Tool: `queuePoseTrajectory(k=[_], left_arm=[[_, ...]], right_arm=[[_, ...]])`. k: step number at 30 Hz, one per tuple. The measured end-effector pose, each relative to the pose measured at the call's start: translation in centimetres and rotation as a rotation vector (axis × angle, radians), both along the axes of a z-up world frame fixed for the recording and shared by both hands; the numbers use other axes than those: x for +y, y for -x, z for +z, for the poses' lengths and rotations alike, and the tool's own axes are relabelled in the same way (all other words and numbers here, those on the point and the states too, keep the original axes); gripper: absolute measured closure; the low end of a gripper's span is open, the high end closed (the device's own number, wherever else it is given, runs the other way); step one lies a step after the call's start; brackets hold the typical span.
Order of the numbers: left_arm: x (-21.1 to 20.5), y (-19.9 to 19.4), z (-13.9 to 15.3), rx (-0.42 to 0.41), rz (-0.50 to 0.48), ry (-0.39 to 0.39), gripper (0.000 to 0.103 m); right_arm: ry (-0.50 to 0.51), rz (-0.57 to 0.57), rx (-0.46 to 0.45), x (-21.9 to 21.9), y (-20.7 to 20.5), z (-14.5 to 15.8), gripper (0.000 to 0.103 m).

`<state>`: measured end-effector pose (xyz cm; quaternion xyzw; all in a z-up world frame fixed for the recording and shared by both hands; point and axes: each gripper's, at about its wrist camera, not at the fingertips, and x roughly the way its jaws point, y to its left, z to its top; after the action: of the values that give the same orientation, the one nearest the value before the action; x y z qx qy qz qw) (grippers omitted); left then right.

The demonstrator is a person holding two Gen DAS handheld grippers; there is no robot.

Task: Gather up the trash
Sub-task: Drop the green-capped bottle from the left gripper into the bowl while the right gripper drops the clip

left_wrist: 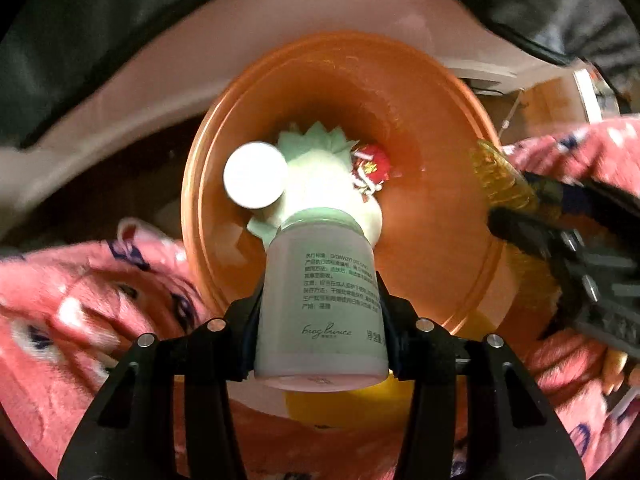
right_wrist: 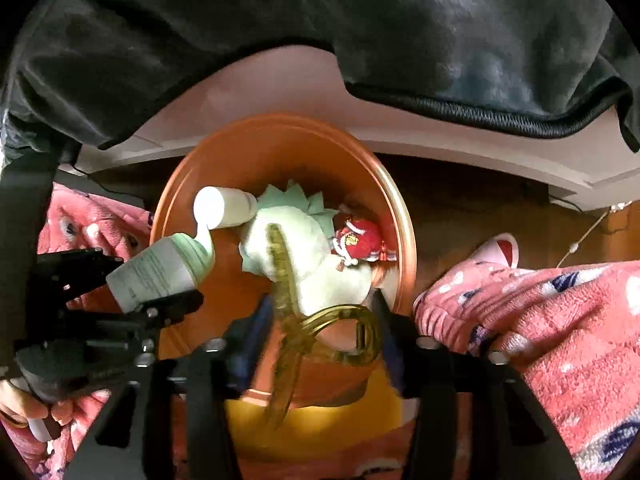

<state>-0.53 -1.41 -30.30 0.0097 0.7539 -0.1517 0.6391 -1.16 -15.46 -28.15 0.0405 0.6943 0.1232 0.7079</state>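
My left gripper [left_wrist: 320, 320] is shut on a white bottle with a pale green collar and printed label [left_wrist: 320, 300], tipped mouth-first over an orange bin [left_wrist: 440, 240]. Its open flip cap [left_wrist: 256, 176] hangs in front. The bin holds a pale green crumpled wrapper [left_wrist: 320, 176] and a red wrapper [left_wrist: 372, 168]. My right gripper [right_wrist: 320, 328] is shut on an amber translucent hair claw clip [right_wrist: 320, 320] at the bin's near rim [right_wrist: 400, 216]. The left gripper and bottle [right_wrist: 160, 272] show at left in the right wrist view.
Pink patterned fleece [left_wrist: 80, 312] [right_wrist: 540, 320] lies on both sides of the bin. A pale curved furniture edge [right_wrist: 440, 136] and dark fabric [right_wrist: 360, 20] are behind it. Something yellow [left_wrist: 344, 404] sits below the bin's near rim. Dark wood floor [right_wrist: 480, 200] is at right.
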Motion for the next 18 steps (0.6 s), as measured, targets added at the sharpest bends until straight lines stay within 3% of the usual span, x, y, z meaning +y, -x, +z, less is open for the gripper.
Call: queuePoseTrajectory(k=[2, 4, 18], left_arm=[[0.1, 0.0, -0.4, 0.013, 0.03, 0.012, 0.04], [0.2, -0.1, -0.1, -0.001, 0.033, 0.022, 0.036], [0.6, 0.5, 1.1, -0.04, 0.042, 0.01, 0.035]], right_arm=[[0.001, -0.012, -0.007, -0.3, -0.2, 0.2, 0.035], [0.0, -0.024, -0.005, -0.6, -0.2, 0.3, 0.027], [-0.017, -0.052, -0.017, -1.4, -0.7, 0.9, 0.026]])
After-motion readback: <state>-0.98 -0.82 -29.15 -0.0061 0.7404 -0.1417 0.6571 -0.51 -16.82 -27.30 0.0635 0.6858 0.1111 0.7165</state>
